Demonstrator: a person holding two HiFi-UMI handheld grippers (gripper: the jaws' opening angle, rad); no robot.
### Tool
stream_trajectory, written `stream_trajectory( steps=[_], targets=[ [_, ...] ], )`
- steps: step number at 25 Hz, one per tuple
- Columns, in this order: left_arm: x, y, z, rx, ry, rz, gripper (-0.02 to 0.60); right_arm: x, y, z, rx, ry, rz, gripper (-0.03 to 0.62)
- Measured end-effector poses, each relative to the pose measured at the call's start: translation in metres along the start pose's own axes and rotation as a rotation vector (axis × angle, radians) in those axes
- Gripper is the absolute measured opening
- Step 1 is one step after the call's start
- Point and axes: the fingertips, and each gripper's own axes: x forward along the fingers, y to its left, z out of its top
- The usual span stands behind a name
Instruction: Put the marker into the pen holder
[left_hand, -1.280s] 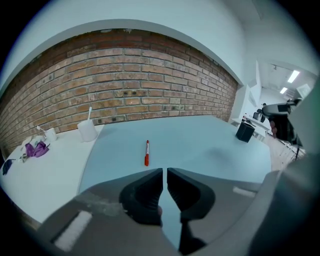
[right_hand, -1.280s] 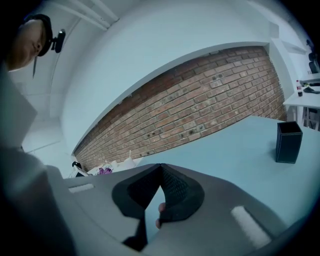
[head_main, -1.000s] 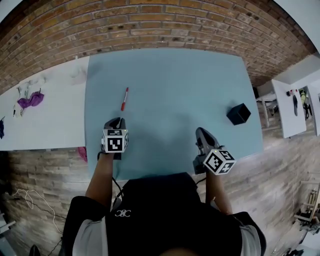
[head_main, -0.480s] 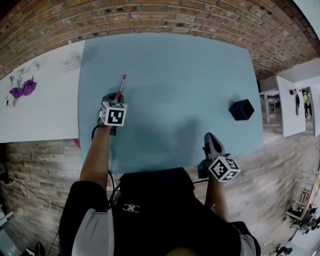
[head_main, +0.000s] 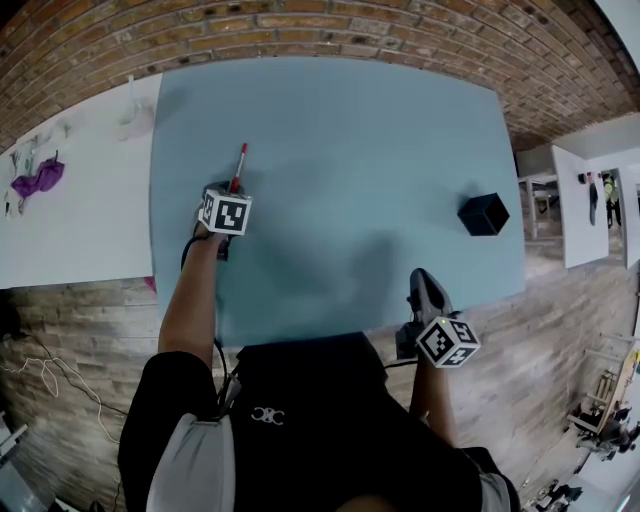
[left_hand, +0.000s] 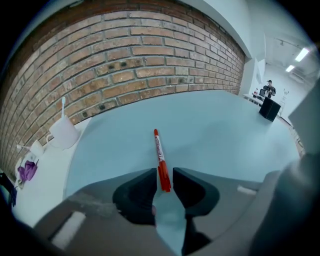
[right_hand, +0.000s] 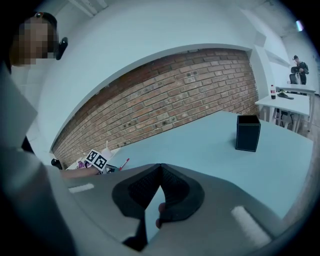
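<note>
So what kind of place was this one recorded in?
Probably an indoor lab or workshop rather than a home. A bare light-blue table stands against an exposed brick wall, a white work table adjoins it, and a person stands by more white tables in the bright open room beyond.

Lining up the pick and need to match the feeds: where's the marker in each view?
Head view: marker upper left of centre.
Left gripper view: centre, lying lengthwise away from the camera.
Right gripper view: tiny, left of centre.
Shared landmark: pen holder, on the right in all three.
</note>
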Motion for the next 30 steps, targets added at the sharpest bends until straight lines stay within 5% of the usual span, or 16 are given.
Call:
stream_trajectory(
  steps=[13,18,24,30],
  targets=[
    [-0.007,0.009,-0.008,-0.038,0.055,-0.03,0.104,0.005,0.006,-0.009,-0.046,0.029,-0.004,0.005],
    [0.005,0.001,-0.001,-0.039,-0.012,-0.086,0.1,0.009,0.015,-0.016,-0.077,0.041,0.009,0.005],
    [0.004,-0.005,-0.008,-0.003,-0.041,-0.013,0.067,0.002,0.016,-0.018,-0.083,0.036,0.009,0.005],
    [-0.026,0.012,0.01,0.01,-0.157,0.072,0.066,-0.004,0.014,-0.014,-0.083,0.022,0.006,0.005]
  ],
)
